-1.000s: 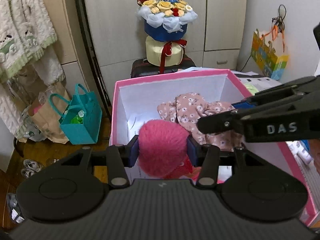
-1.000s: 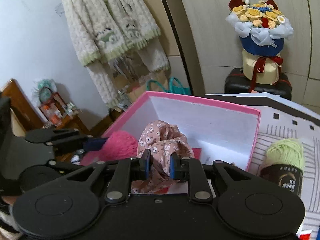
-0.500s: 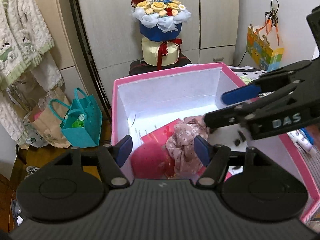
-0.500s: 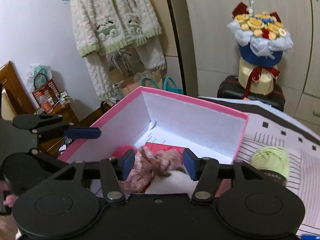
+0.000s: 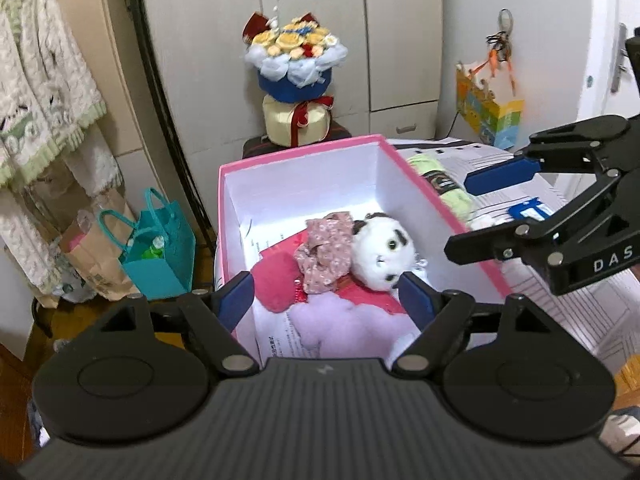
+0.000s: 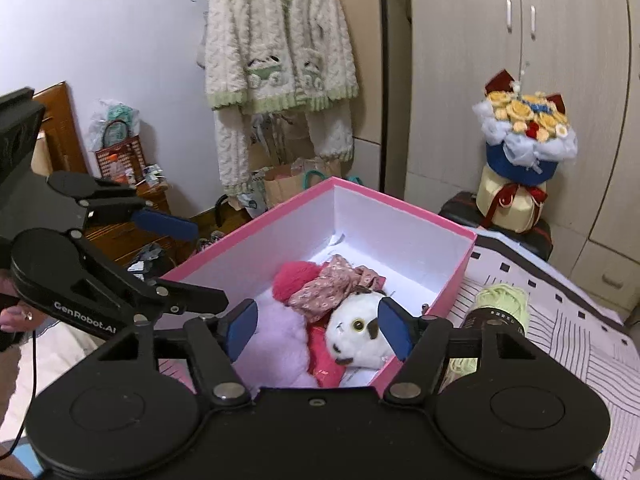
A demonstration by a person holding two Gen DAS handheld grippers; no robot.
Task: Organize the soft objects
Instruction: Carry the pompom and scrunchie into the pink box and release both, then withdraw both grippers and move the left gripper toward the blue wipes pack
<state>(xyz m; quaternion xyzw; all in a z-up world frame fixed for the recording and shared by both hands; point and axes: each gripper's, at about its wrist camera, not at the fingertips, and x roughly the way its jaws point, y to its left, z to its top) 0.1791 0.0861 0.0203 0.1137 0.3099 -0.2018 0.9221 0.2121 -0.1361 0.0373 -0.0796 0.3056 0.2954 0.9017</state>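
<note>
A pink box [image 5: 448,216] [image 6: 424,216] with white inside holds a pink fluffy ball [image 5: 276,276] [image 6: 294,280], a floral cloth [image 5: 324,256] [image 6: 336,284], a white plush toy [image 5: 382,252] [image 6: 356,328] and a lilac plush [image 5: 344,328] [image 6: 276,344]. My left gripper [image 5: 326,300] is open and empty above the box's near end. My right gripper [image 6: 318,330] is open and empty above the box; it also shows in the left wrist view [image 5: 480,216]. A green yarn ball [image 5: 444,184] [image 6: 500,308] lies on the bed beside the box.
The box stands on a striped bedsheet [image 6: 560,320]. A flower bouquet [image 5: 294,76] [image 6: 524,148] sits on a dark case by the wardrobe. Teal and paper bags [image 5: 156,252] stand on the floor at left. A fluffy cardigan [image 6: 280,52] hangs on the wall.
Both grippers opened and pulled back and up from the box. The pink ball and the floral cloth now lie in the box, no longer held.
</note>
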